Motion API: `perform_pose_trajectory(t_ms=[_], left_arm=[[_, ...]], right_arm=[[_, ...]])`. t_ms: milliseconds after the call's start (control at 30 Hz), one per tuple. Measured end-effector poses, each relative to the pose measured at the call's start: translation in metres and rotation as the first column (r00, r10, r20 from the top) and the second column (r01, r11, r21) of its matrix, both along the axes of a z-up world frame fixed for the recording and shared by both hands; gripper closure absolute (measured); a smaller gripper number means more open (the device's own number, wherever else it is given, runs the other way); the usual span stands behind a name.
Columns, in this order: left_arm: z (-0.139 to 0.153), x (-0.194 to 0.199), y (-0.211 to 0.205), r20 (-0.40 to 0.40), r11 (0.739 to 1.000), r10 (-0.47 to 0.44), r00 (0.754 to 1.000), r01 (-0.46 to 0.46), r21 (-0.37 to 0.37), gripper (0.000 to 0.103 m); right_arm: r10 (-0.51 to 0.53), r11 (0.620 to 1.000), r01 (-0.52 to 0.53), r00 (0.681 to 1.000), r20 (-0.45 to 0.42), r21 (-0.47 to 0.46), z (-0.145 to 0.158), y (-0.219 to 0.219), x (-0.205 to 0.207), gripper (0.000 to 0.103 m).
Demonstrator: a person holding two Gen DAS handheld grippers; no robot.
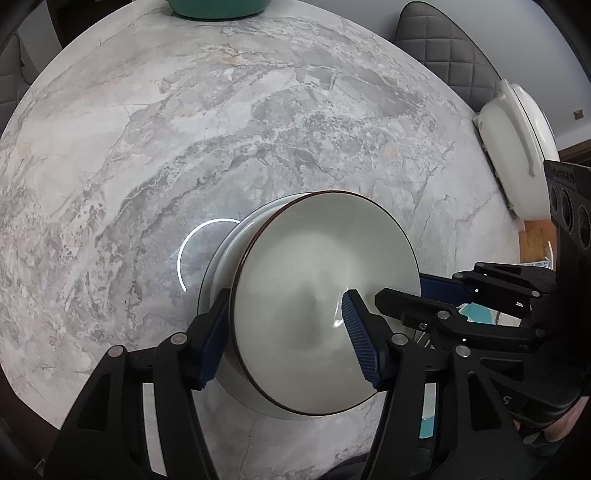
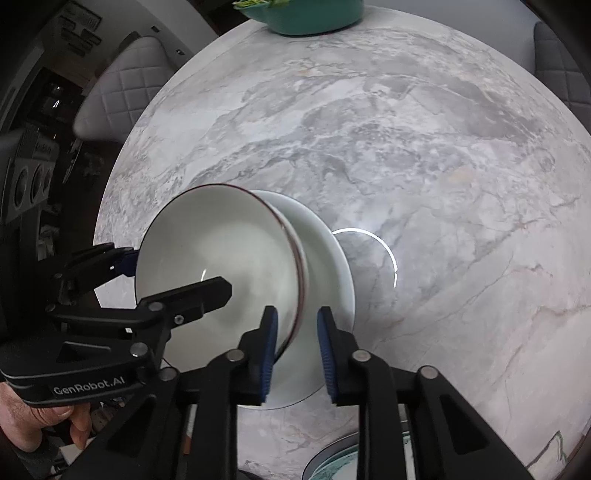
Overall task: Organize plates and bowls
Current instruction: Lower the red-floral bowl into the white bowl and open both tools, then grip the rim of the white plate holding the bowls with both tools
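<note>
A white bowl with a dark brown rim (image 1: 321, 280) (image 2: 221, 251) sits on a white plate (image 1: 225, 254) (image 2: 325, 258) on the marble table. My left gripper (image 1: 284, 332) straddles the bowl's near-left rim, one finger outside and one inside, jaws apart and not clamped. My right gripper (image 2: 295, 339) straddles the bowl's right rim above the plate, jaws a little apart. Each gripper also shows in the other's view: the right gripper (image 1: 436, 295) and the left gripper (image 2: 177, 273).
A green bowl (image 1: 218, 9) (image 2: 306, 16) stands at the table's far edge. A teal patterned plate (image 2: 332, 461) lies near the front edge. A white appliance (image 1: 517, 147) sits at the right. Quilted chairs (image 2: 122, 88) surround the table (image 1: 184, 129).
</note>
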State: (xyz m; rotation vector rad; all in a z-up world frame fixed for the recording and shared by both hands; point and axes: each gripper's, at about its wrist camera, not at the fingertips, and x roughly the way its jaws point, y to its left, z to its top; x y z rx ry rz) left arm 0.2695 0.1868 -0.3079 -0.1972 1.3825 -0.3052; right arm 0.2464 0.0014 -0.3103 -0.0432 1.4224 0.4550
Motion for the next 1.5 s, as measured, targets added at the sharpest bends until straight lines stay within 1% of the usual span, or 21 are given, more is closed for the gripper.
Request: perform_pose_trajectory(t_ms=[67, 133, 233, 300, 533, 633, 767, 933, 967, 1000, 1033, 1100, 1133, 1167, 1267, 1333, 1433, 1467, 1500], left_arm=[[0.001, -0.001, 0.001, -0.007, 1.000, 0.008, 1.000, -0.008, -0.005, 0.044], [0.001, -0.002, 0.003, -0.009, 0.999, 0.017, 1.000, -0.018, -0.035, 0.039], [0.000, -0.005, 0.007, -0.009, 0.997, 0.039, 0.999, -0.039, -0.068, 0.037], [0.000, -0.005, 0.009, -0.017, 0.994, 0.055, 0.998, -0.056, -0.091, 0.032], [-0.001, -0.003, 0.014, -0.061, 0.989, 0.093, 0.994, -0.100, -0.113, 0.030], [0.001, -0.002, 0.013, -0.072, 0.990, 0.096, 0.993, -0.102, -0.093, 0.030], [0.004, -0.002, 0.011, -0.071, 0.993, 0.083, 0.994, -0.089, -0.083, 0.025], [0.008, 0.000, 0.009, -0.062, 0.995, 0.081, 0.995, -0.085, -0.059, 0.022], [0.010, 0.000, 0.008, -0.051, 0.996, 0.085, 0.995, -0.087, -0.024, 0.009], [0.012, 0.001, 0.009, -0.039, 0.996, 0.087, 0.995, -0.086, 0.021, 0.000], [0.013, 0.002, 0.010, -0.035, 0.996, 0.087, 0.996, -0.086, 0.034, 0.000], [0.012, 0.005, 0.012, -0.041, 0.996, 0.088, 0.995, -0.088, 0.022, 0.000], [0.011, 0.006, 0.012, -0.045, 0.996, 0.083, 0.996, -0.082, 0.030, 0.000], [0.011, 0.006, 0.013, -0.044, 0.996, 0.082, 0.996, -0.080, 0.034, 0.000], [0.012, 0.004, 0.017, -0.032, 0.994, 0.102, 0.994, -0.101, 0.032, 0.000], [0.017, 0.001, 0.024, -0.005, 0.992, 0.125, 0.992, -0.125, 0.011, 0.000], [0.027, -0.013, 0.041, 0.047, 0.987, 0.162, 0.986, -0.162, 0.005, 0.000], [0.029, -0.019, 0.045, 0.059, 0.985, 0.173, 0.983, -0.173, 0.002, 0.000], [0.030, -0.025, 0.051, 0.070, 0.983, 0.184, 0.980, -0.184, -0.001, 0.000]], right_arm=[[0.008, 1.000, -0.008, 1.000, 0.013, -0.008, 0.001, 0.002, -0.001, 0.087], [0.000, 1.000, -0.001, 1.000, 0.004, 0.017, 0.000, -0.001, 0.000, 0.088], [0.000, 1.000, 0.000, 1.000, 0.001, 0.031, 0.001, -0.003, 0.000, 0.088], [0.010, 0.999, -0.010, 1.000, 0.005, 0.031, 0.003, -0.001, 0.000, 0.089], [0.037, 0.999, -0.037, 0.999, 0.023, 0.027, 0.007, 0.003, 0.001, 0.090], [0.042, 0.999, -0.043, 0.999, 0.024, 0.033, 0.008, 0.002, 0.002, 0.090], [0.040, 0.997, -0.042, 0.999, 0.023, 0.062, 0.013, -0.001, 0.003, 0.091], [0.043, 0.997, -0.045, 0.999, 0.029, 0.060, 0.015, -0.001, 0.002, 0.092], [0.040, 0.998, -0.042, 0.999, 0.027, 0.057, 0.014, -0.001, 0.003, 0.091], [0.035, 0.998, -0.036, 0.999, 0.027, 0.048, 0.014, -0.002, 0.003, 0.092], [0.032, 0.998, -0.034, 0.999, 0.025, 0.044, 0.013, -0.004, 0.003, 0.092], [0.018, 0.998, -0.018, 1.000, 0.016, 0.054, 0.012, -0.010, 0.004, 0.092], [0.017, 0.998, -0.018, 1.000, 0.017, 0.056, 0.012, -0.011, 0.005, 0.096], [0.016, 0.998, -0.017, 1.000, 0.021, 0.058, 0.014, -0.011, 0.005, 0.096], [0.016, 0.997, -0.018, 0.999, 0.028, 0.070, 0.017, -0.011, 0.006, 0.096], [0.015, 0.996, -0.018, 0.999, 0.033, 0.089, 0.020, -0.014, 0.006, 0.095], [0.003, 0.990, -0.012, 0.998, 0.063, 0.139, 0.034, -0.025, 0.006, 0.091], [0.005, 0.986, -0.017, 0.997, 0.075, 0.163, 0.038, -0.029, 0.006, 0.071], [0.005, 0.984, -0.022, 0.996, 0.095, 0.177, 0.043, -0.036, 0.006, 0.040]])
